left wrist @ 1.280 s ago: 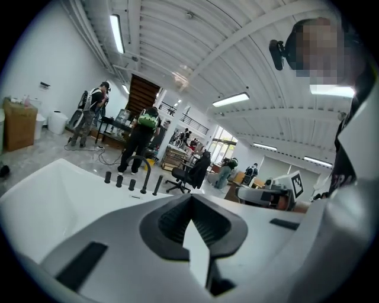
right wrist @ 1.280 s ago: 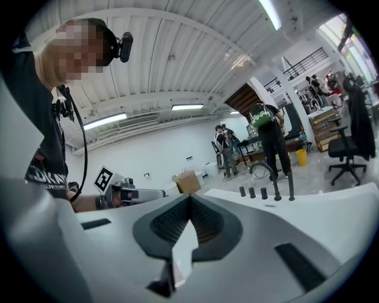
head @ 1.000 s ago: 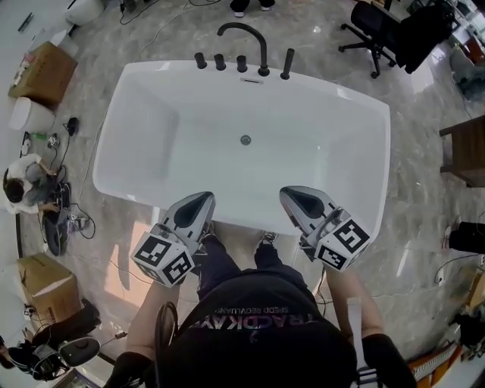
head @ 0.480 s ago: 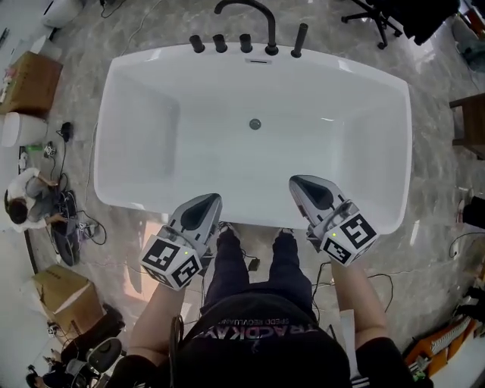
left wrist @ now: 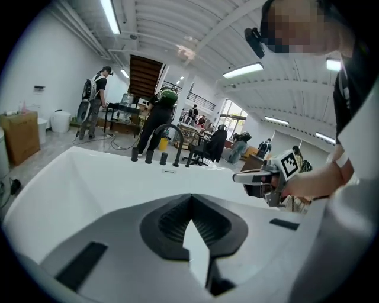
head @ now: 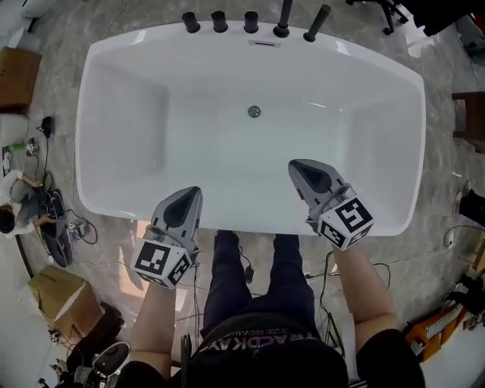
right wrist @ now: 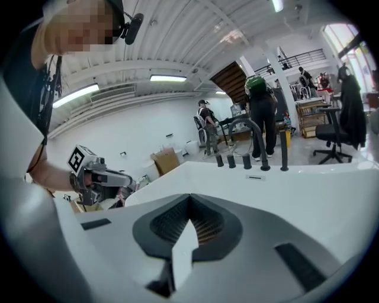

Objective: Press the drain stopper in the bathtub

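Observation:
A white bathtub (head: 114,208) fills the head view, and the small round metal drain stopper (head: 254,111) sits in its floor near the far side. My left gripper (head: 192,192) hovers at the tub's near rim, shut and holding nothing. Also shut and empty, my right gripper (head: 293,164) reaches a little further over the near wall. Both are far from the stopper. In the left gripper view my own jaws (left wrist: 190,199) meet over the white tub, with the right gripper (left wrist: 240,176) at the right. The right gripper view shows its jaws (right wrist: 189,199) and the left gripper (right wrist: 127,176).
A black faucet (head: 284,19) and black knobs (head: 218,21) line the tub's far rim. Cardboard boxes (head: 15,76) (head: 57,299), cables and a crouching person (head: 15,204) are on the floor at the left. A wooden table (head: 470,114) stands at the right.
The person has stepped up to the tub, which now sits larger and nearer in view. Both grippers have moved forward to the near rim, the right one over the basin.

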